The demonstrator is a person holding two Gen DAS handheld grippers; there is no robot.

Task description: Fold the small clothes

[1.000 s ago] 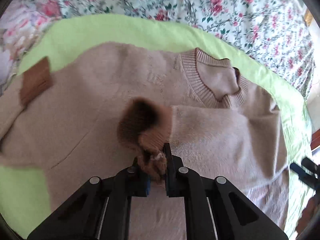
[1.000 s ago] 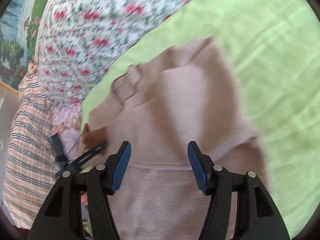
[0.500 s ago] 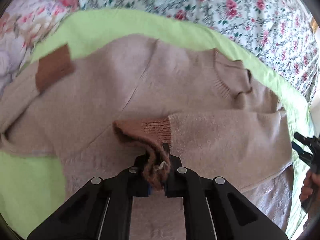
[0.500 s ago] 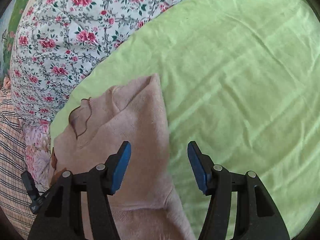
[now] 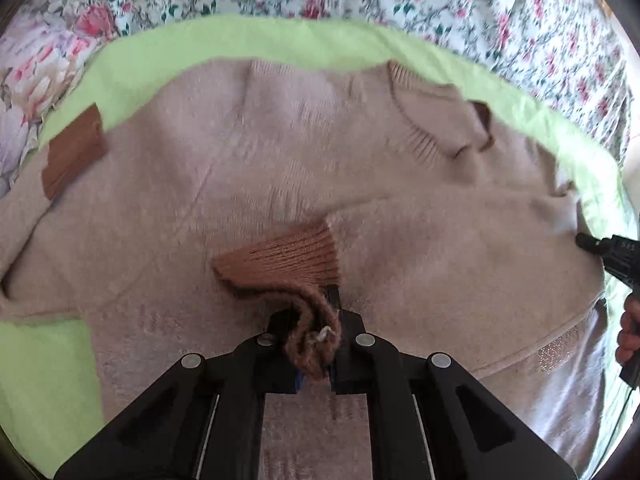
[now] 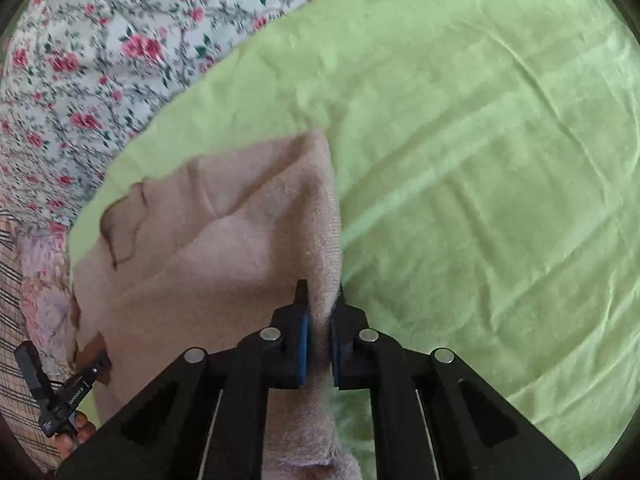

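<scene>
Sleeve folded in, both claws gripping

The sweater (image 5: 280, 168) lies flat on the green sheet (image 6: 480, 160) of the bed. Left claw (image 5: 316, 344) is clamped on the brown cuff (image 5: 280, 260), laying the sleeve across the chest; right claw (image 6: 318, 332) pinches the sweater's side edge, likely to fold it.

My left gripper (image 5: 318, 336) points forward and down, its jaws nearly closed and pinching the brown ribbed cuff (image 5: 280, 258) between the fingertips. My right gripper (image 6: 319, 320) is likewise drawn in tight, clamped on the folded edge of the beige sweater (image 6: 224, 248). In the left wrist view my right hand (image 5: 628, 332) shows at the far right edge, wrapped around its gripper's handle.
</scene>
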